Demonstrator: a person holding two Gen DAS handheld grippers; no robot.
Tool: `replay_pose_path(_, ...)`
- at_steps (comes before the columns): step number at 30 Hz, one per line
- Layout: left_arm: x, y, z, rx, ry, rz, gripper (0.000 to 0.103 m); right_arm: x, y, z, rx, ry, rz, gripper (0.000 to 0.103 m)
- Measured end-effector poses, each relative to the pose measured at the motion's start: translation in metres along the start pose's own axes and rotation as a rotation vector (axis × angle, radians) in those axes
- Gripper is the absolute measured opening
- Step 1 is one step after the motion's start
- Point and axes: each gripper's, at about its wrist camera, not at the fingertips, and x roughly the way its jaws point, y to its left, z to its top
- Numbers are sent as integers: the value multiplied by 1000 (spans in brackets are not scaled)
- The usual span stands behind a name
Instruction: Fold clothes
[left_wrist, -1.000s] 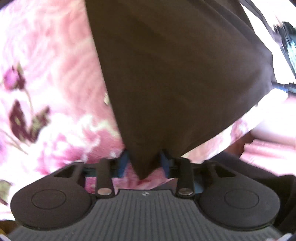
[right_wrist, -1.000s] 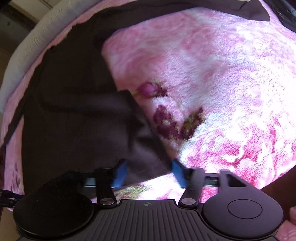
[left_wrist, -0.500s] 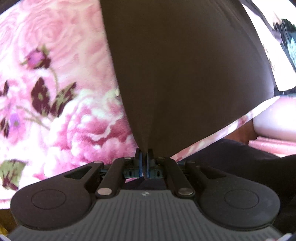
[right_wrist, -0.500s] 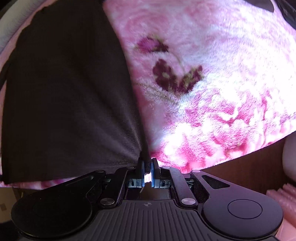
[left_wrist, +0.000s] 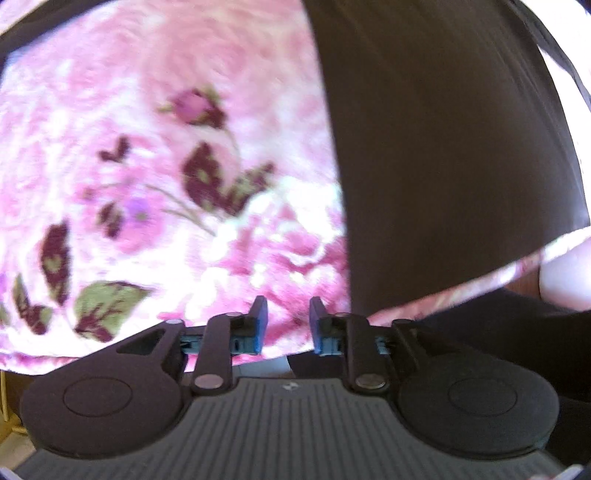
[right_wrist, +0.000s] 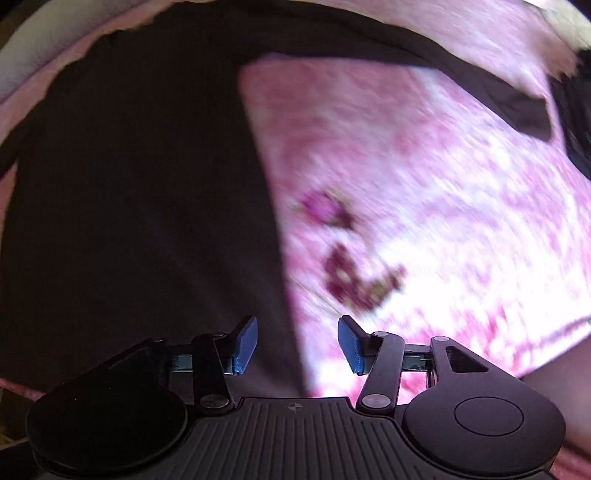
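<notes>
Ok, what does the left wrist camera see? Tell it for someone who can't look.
The left gripper is opening its blue jaws over a pink flowered blanket, with nothing between them. A dark brown garment lies flat to the right.

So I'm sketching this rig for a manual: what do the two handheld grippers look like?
Both match. The left gripper and right gripper each have blue pads on black linkage arms with silver pivot pins, two round black housings, and a ribbed dark grey body bearing a small mark at its centre.
</notes>
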Motion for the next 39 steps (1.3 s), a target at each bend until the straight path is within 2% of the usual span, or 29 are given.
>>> replay_pose_path(2, -10, 6, 1, -28, -41, 14, 23, 3, 21, 15, -51, -20, 39, 53)
replay_pose_path(4, -23, 14, 6, -53, -83, 26, 29, 4, 42, 30, -108, -36, 82, 53)
replay_pose_path(7, -38, 25, 15, -50, -156, 58, 31, 3, 72, 48, -182, -55, 120, 53)
replay_pose_path(10, -48, 47, 25, -18, -202, 91, 32, 5, 100, 66, -203, -73, 137, 53)
replay_pose_path(15, -58, 88, 52, 36, -265, 121, 38, 1, 153, 63, -213, -91, 119, 53)
replay_pose_path(18, -74, 108, 73, 74, -308, 94, 45, -9, 177, 54, -138, -128, 71, 55)
replay_pose_path(21, -89, 122, 94, 120, -349, 49, 50, -26, 193, 37, 21, -171, 22, 73)
replay_pose_path(22, -94, 125, 101, 137, -356, 31, 51, -33, 198, 31, 75, -188, 7, 76)
replay_pose_path(26, -109, 124, 124, 228, -394, -13, 52, -55, 213, 4, 199, -231, -26, 78)
replay_pose_path(31, -110, 97, 146, 347, -430, -43, 52, -81, 204, -18, 255, -259, -119, 78)
replay_pose_path(35, -102, 62, 158, 396, -440, -81, 52, -108, 165, -26, 315, -279, -193, 78)
replay_pose_path(39, -94, 12, 169, 439, -434, -99, 52, -122, 116, -19, 271, -293, -296, 78)
